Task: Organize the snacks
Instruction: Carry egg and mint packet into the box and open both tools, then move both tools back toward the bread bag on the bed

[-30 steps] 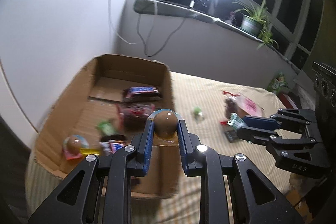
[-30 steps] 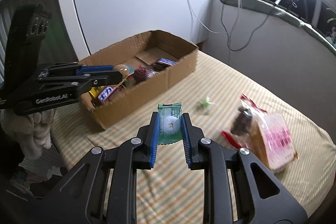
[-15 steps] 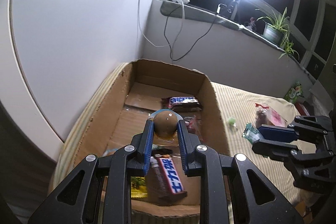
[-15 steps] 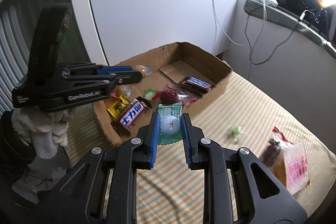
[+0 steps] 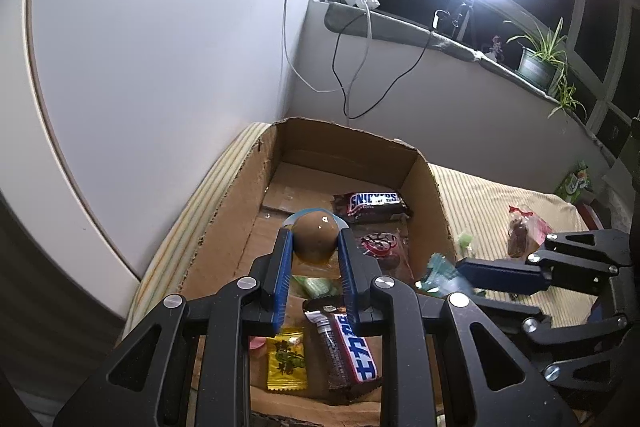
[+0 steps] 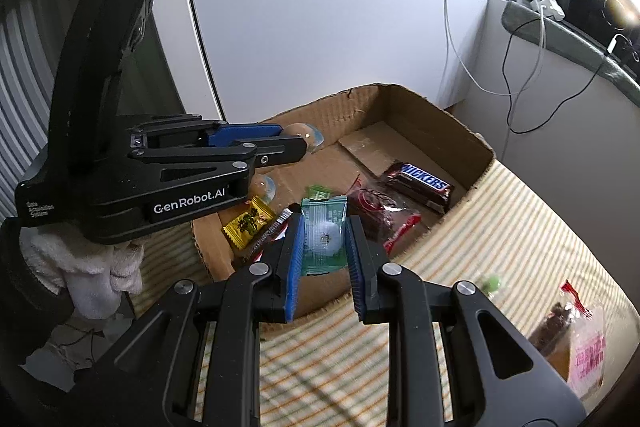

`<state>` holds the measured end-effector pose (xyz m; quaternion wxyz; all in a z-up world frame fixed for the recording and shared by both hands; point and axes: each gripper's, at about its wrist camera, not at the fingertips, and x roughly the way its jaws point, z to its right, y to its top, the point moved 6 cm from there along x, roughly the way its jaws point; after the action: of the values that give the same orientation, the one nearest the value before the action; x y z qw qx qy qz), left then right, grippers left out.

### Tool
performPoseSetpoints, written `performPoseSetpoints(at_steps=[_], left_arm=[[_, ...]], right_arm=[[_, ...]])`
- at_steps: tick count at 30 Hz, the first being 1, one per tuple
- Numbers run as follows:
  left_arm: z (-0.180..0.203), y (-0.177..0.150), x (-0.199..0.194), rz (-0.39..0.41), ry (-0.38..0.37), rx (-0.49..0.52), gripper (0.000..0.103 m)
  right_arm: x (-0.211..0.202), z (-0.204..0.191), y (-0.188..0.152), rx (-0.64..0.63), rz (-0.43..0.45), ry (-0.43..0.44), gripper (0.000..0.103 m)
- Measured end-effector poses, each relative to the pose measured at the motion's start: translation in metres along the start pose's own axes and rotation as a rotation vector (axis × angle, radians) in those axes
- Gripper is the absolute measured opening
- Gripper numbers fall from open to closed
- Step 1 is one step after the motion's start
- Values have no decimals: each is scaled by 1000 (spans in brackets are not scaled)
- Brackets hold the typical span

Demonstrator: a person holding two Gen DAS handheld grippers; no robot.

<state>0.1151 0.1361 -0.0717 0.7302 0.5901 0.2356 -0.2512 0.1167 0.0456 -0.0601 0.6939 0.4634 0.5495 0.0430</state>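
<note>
A: L claw [image 5: 315, 259] clamped on brown ball [image 5: 314, 240], hanging over box [image 5: 434, 195] interior. Under it: yellow candy [image 5: 287, 358], choc bar [image 5: 347, 351]; ahead of it, Snickers [image 5: 372, 205] toward the far wall.

B: And R claw [image 6: 323, 245]?

A: Pinching green pack [image 6: 323, 235], white puck inside. A sec ago it sat out over the striped bed [image 6: 500, 239]; now its tips are at the box's near wall, pack just over the rim. L claw also slid in from the box's near edge to mid-box.

B: So both loads are at the box?

A: Looks so. Transit is about done; I'd say next is release, ball first, since it's already fully over the cardboard floor.

B: What's left outside?

A: Right of R claw on the bed: small green candy [image 6: 491, 283], farther right the pink bag [image 6: 576, 343]. So prob two more trips after this drop.

B: Risk?

A: Ball may roll once dropped; walls should stop it.
</note>
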Motion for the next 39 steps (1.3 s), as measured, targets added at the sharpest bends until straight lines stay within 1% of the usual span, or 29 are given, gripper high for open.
performPoseSetpoints(at_steps=[8,17,19,20,21,22,23,24,25,26,28,29,30,32,39], left_arm=[[-2,1,1,0,15,0,21],[-3,2,-2,11,32,0,22],[-3,2,-2,11,40,2,23],[-3,3,-2,13,41,0,25],[-4,3,-3,16,43,-4,29],[-4,4,-3,19,46,-6,31],[-4,4,-4,21,48,-6,33],[-4,4,-5,23,51,-4,40],[-5,5,-5,26,55,-4,45],[-5,5,-6,30,59,-4,52],[-5,6,-8,36,61,-4,55],[-5,6,-9,39,63,-4,58],[-4,6,-10,42,66,-3,65],[-4,7,-12,50,73,-3,70],[4,9,-22,74,75,5,70]], right_arm=[[9,-3,0,-10,-12,10,22],[9,-6,1,-20,-9,5,22],[9,-6,0,-25,-9,4,25],[8,-7,0,-29,-7,-5,30],[8,-7,0,-30,-6,-10,42],[7,-7,1,-32,-1,-16,49],[5,-7,1,-35,5,-19,59],[4,-7,1,-39,11,-22,63],[2,-8,2,-43,17,-25,64],[-1,-9,2,-47,23,-26,65],[-4,-9,2,-50,28,-28,70],[-6,-9,2,-52,33,-30,75],[-7,-9,2,-53,35,-31,78],[-11,-8,1,-55,38,-37,81],[-23,-4,-7,-65,42,-66,85]])
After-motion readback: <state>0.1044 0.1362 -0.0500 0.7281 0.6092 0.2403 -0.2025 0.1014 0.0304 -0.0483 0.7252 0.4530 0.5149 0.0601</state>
